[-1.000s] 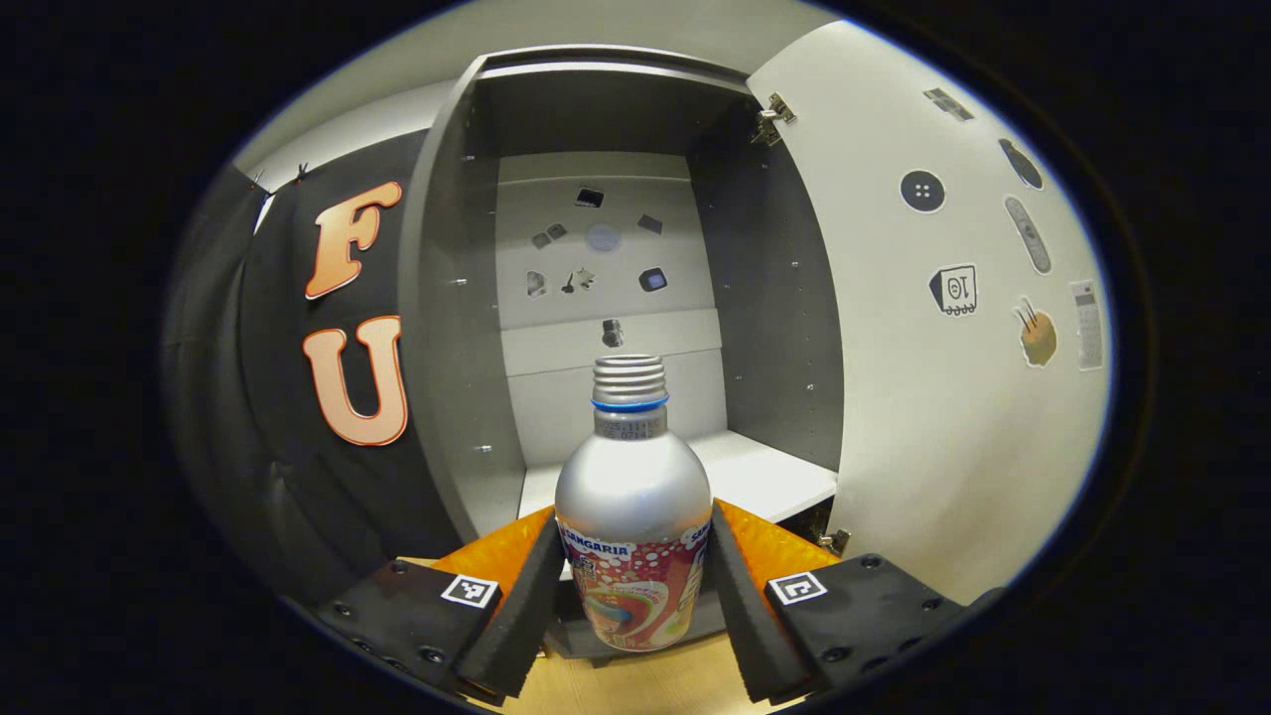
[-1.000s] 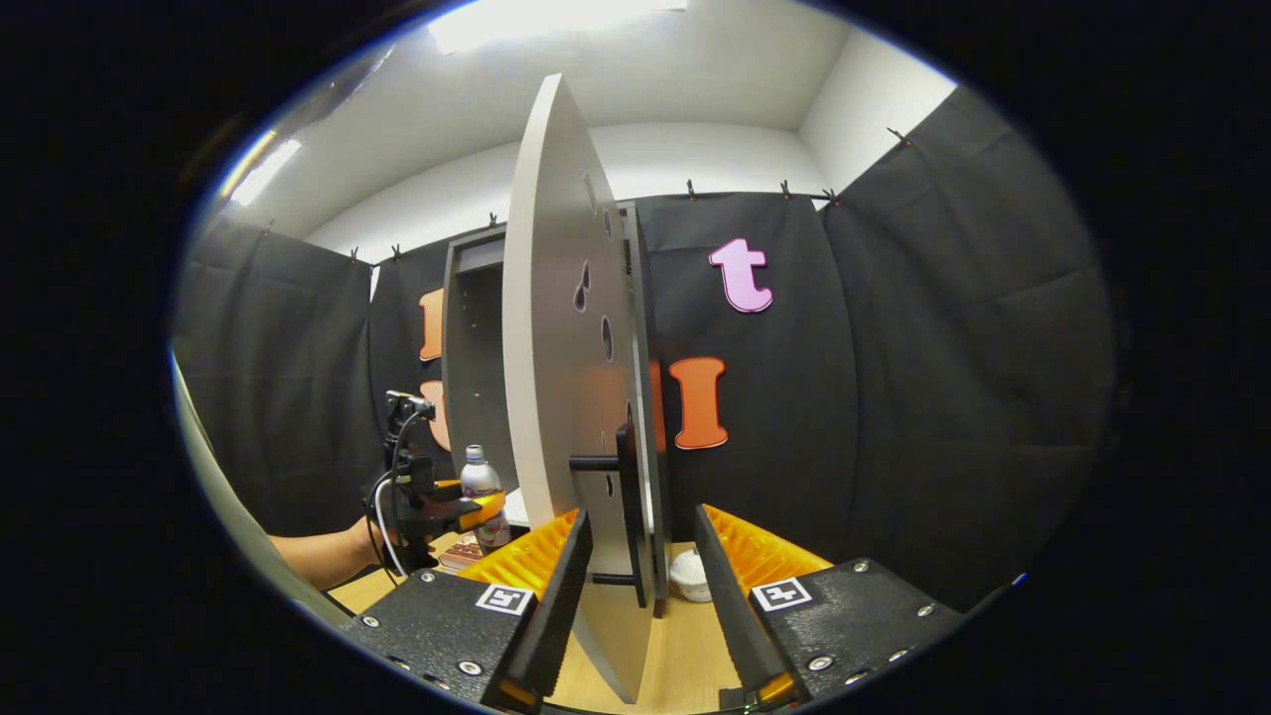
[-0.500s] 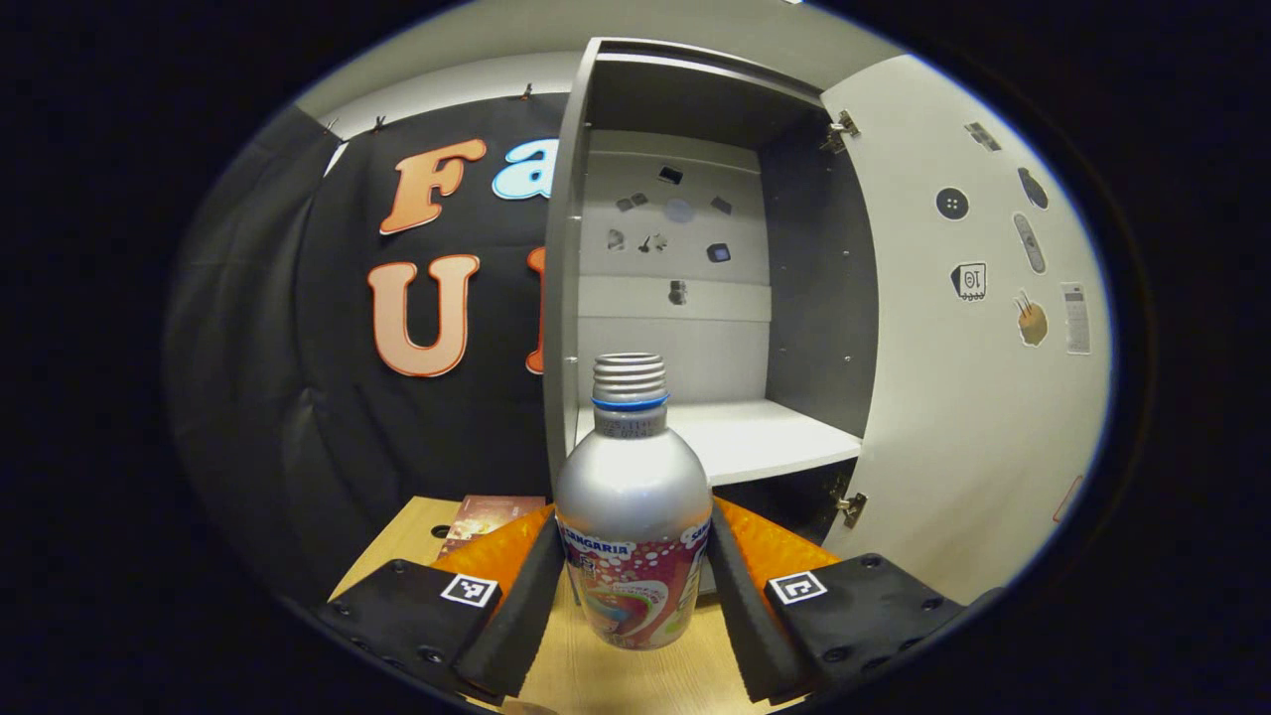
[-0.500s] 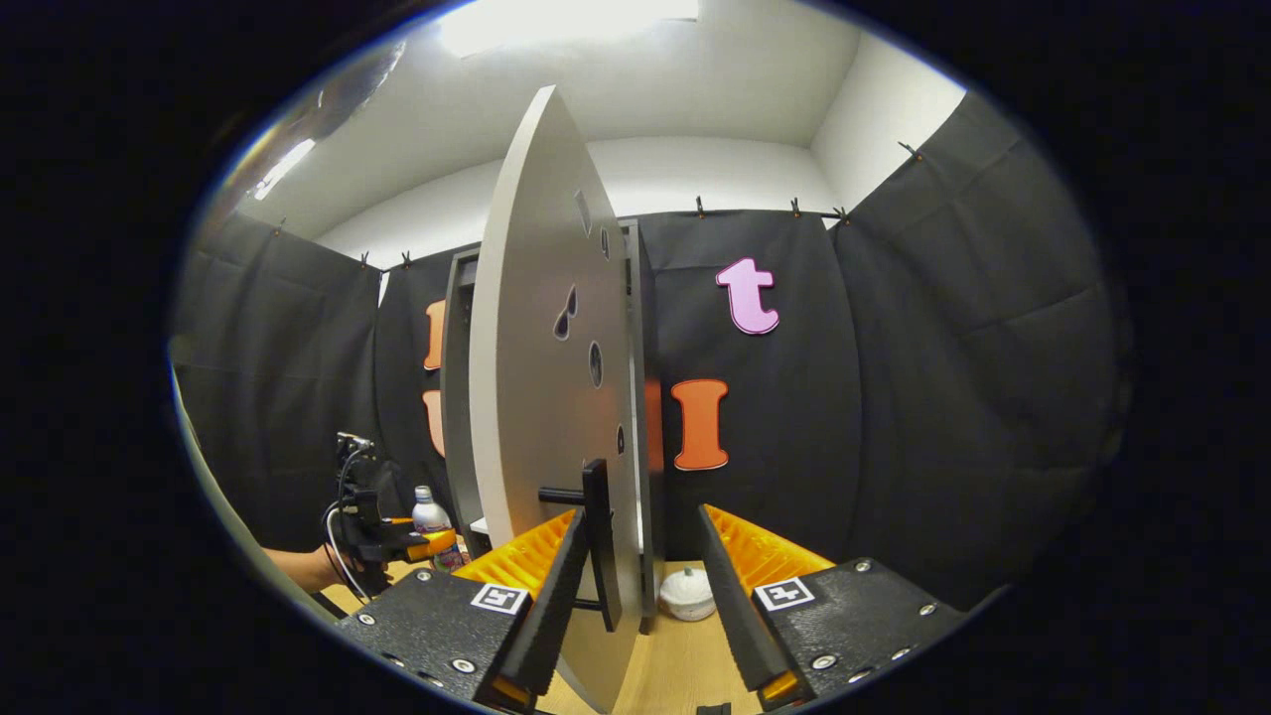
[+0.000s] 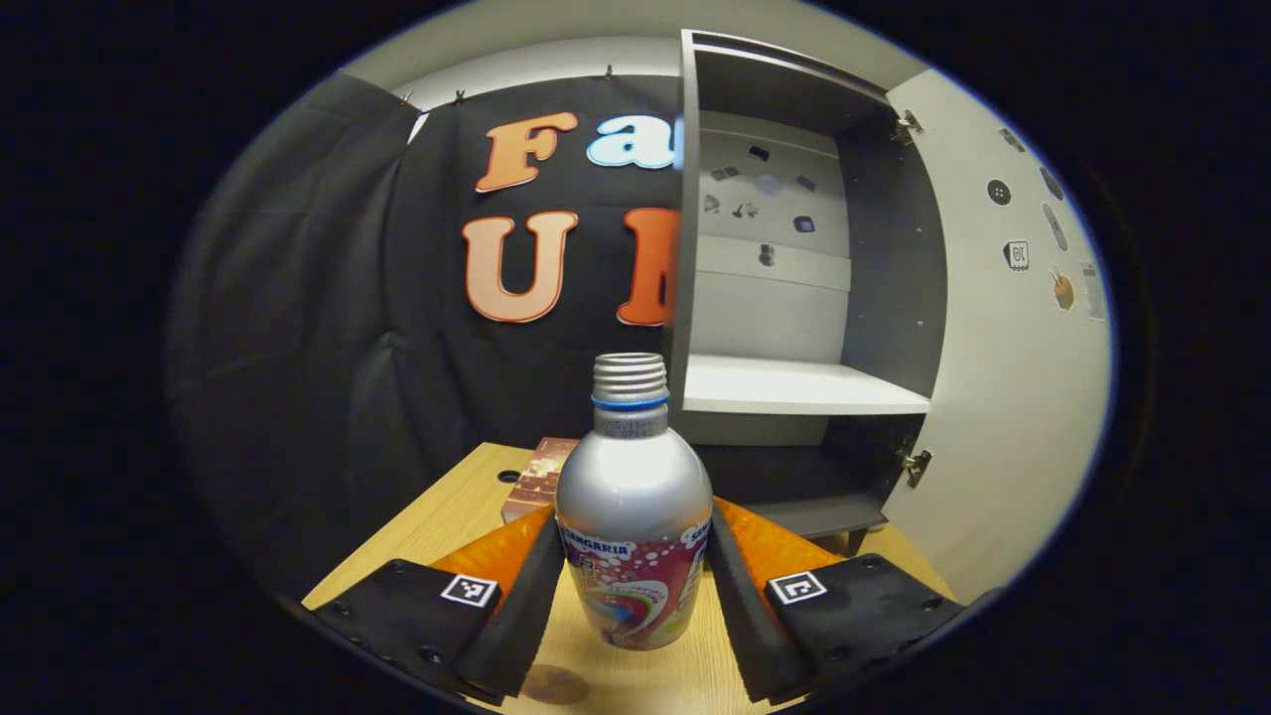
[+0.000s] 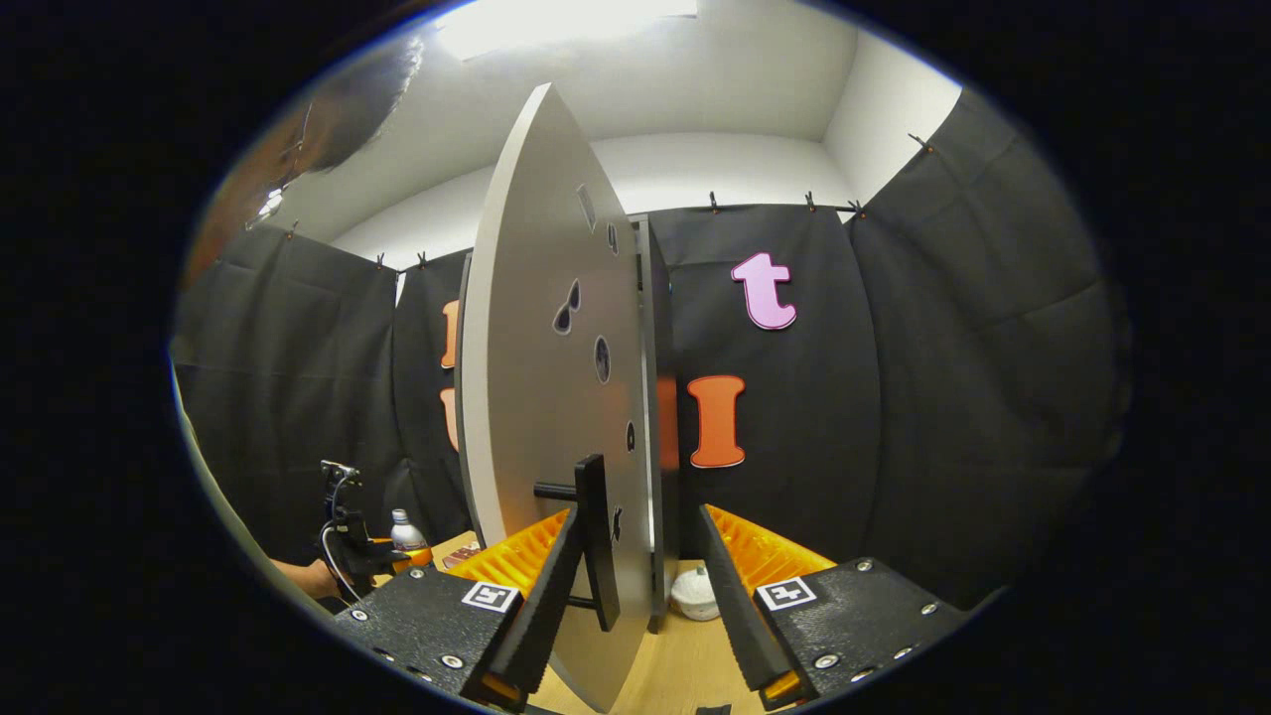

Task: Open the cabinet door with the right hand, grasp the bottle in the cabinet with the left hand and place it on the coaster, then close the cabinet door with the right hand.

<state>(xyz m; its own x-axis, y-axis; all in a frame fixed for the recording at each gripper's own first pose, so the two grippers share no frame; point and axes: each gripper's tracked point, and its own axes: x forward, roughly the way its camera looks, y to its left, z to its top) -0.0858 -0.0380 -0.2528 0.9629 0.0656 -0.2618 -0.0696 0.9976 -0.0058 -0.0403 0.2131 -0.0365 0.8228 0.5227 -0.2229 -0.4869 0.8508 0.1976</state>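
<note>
Bottle point(image 5: 634, 516) carried out of the cabinet point(image 5: 794, 298), now above the table point(image 5: 447, 516) | left gripper point(image 5: 634, 586) clamped on its lower body | right gripper point(image 6: 635, 586) apart, straddling the door point(image 6: 546, 397) edge | coaster point(image 5: 541, 467) (likely the patterned square, far-left) next

Silver bottle point(image 5: 633, 497) with colourful label; grey cabinet point(image 5: 884, 248) interior.

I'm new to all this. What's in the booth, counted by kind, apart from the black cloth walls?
Grippers: 2, the left gripper and the right gripper
Bottle: 1
Cabinet, door open: 1
Table: 1
Flat reddish block: 1
Small white round thing: 1
Total: 7
</note>
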